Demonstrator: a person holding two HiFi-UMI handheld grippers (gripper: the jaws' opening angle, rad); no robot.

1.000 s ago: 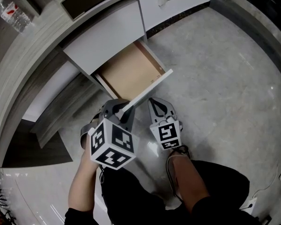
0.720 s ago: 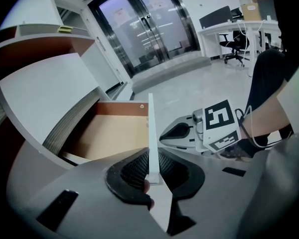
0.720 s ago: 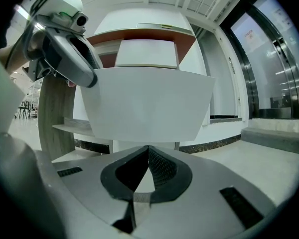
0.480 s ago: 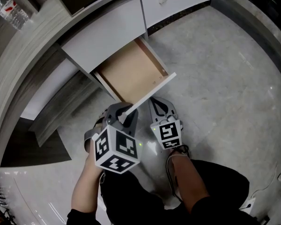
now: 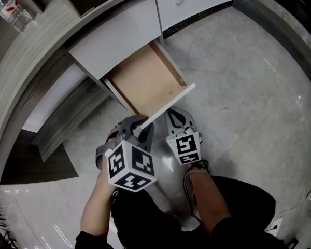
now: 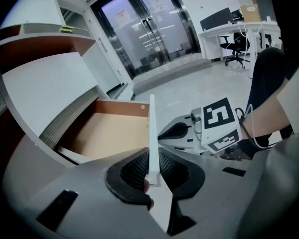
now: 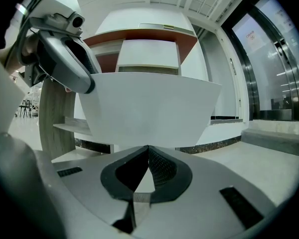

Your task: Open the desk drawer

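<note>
Head view, from its left side: the left gripper (image 5: 140, 124) points down and away from the person, and its jaws stand partly apart, clamped on the near corner of the drawer front (image 5: 168, 104), a thin white panel whose edge runs between the two pads. Its marker cube (image 5: 130, 165) sits over the person's left hand. Behind the panel the drawer (image 5: 145, 79) is pulled well out from under the white desk top (image 5: 114, 32), its tan floor bare and showing. Just to the right, the right gripper (image 5: 171, 113) lies close beside the left one, its tip under the drawer front's lower edge and its jaws together with nothing between them. The left gripper view shows what the head view cannot: the ribbed pads (image 6: 132, 169) sit on either side of the panel's edge, with a fingertip showing just beside it, and beyond stand glass doors (image 6: 144, 29) and an office chair (image 6: 236, 46) across the grey floor. The right gripper view looks nearly level at the broad white face of the drawer front, which fills the middle; there the two pads meet in a point just below that face, and whether they touch it cannot be told. Only the head view shows a water bottle (image 5: 13, 9) on the desk at the far left.
</note>
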